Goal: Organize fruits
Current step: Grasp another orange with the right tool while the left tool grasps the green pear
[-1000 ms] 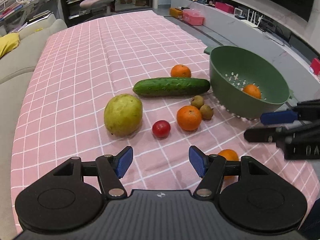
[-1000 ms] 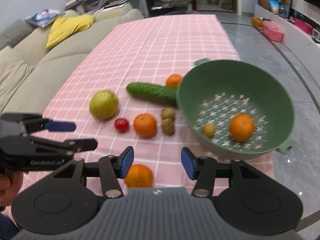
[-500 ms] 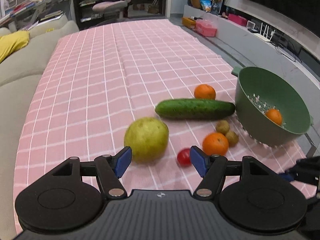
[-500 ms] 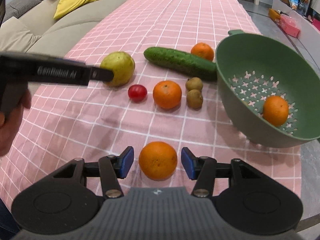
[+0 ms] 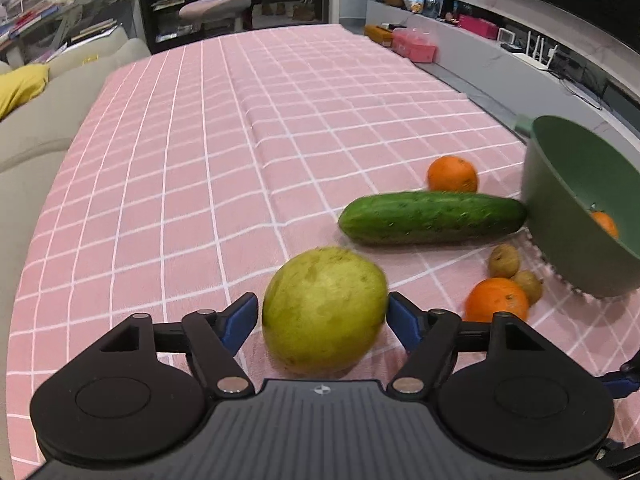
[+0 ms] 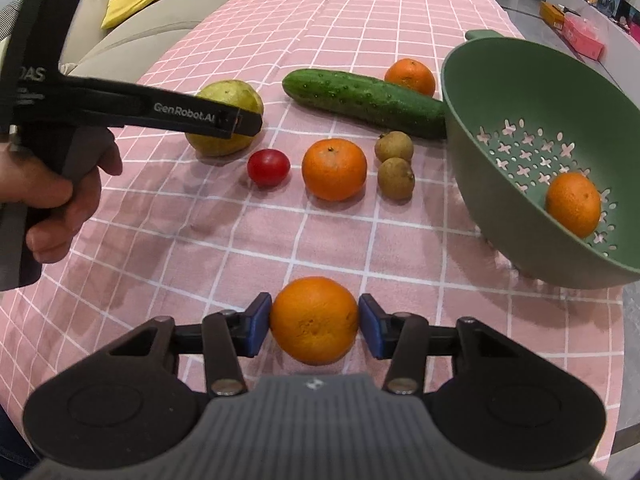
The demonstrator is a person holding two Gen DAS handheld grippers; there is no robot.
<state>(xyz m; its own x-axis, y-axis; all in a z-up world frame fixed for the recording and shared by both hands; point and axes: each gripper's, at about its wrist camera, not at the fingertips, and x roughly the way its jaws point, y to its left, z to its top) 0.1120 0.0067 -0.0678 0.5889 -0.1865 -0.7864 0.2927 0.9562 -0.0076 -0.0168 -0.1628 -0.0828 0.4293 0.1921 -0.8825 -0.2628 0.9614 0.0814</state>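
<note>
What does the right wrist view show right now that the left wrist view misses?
Only the right wrist view: the right gripper, jaws closing around a near orange, pads at its sides; the small red tomato; the person's hand.

Only the left wrist view: the left gripper, jaws opening around the big yellow-green pear-like fruit.

Both: the fruit, long green cucumber, green perforated colander holding an orange.

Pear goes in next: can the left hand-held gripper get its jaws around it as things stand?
Probably yes. The left hand-held gripper already straddles the pear, jaws opening, with bare cloth beside it; the cucumber lies clear behind.
</note>
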